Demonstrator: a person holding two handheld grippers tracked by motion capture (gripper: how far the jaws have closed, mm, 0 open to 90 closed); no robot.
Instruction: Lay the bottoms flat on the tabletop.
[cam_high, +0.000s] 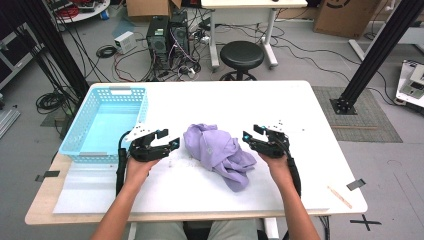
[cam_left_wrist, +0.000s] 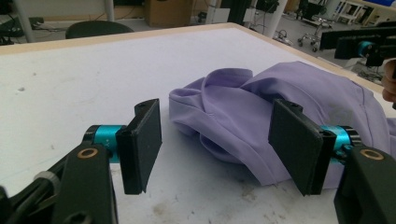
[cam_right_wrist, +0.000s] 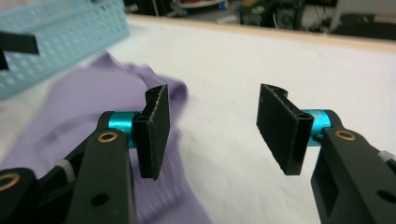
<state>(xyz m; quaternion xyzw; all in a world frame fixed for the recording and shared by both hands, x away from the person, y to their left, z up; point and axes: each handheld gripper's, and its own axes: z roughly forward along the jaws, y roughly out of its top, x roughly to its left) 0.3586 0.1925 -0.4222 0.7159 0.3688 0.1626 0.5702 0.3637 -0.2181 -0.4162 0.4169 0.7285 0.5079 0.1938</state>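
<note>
A crumpled lilac garment (cam_high: 220, 152) lies in a heap in the middle of the white table (cam_high: 280, 107). My left gripper (cam_high: 170, 139) is just left of it, open, jaws pointing at the cloth. In the left gripper view the garment (cam_left_wrist: 261, 112) lies beyond the gap of the left gripper (cam_left_wrist: 215, 140), with nothing between the jaws. My right gripper (cam_high: 248, 134) hovers at the garment's right edge, open. In the right gripper view the right gripper (cam_right_wrist: 212, 130) has bare table between its jaws, and the garment (cam_right_wrist: 70, 107) lies to the left behind one jaw.
A light blue plastic basket (cam_high: 106, 122) stands at the table's left end, with nothing visible inside; its wall (cam_right_wrist: 60, 37) shows in the right gripper view. A black stool (cam_high: 242, 56) and computer towers (cam_high: 167, 37) stand beyond the far edge.
</note>
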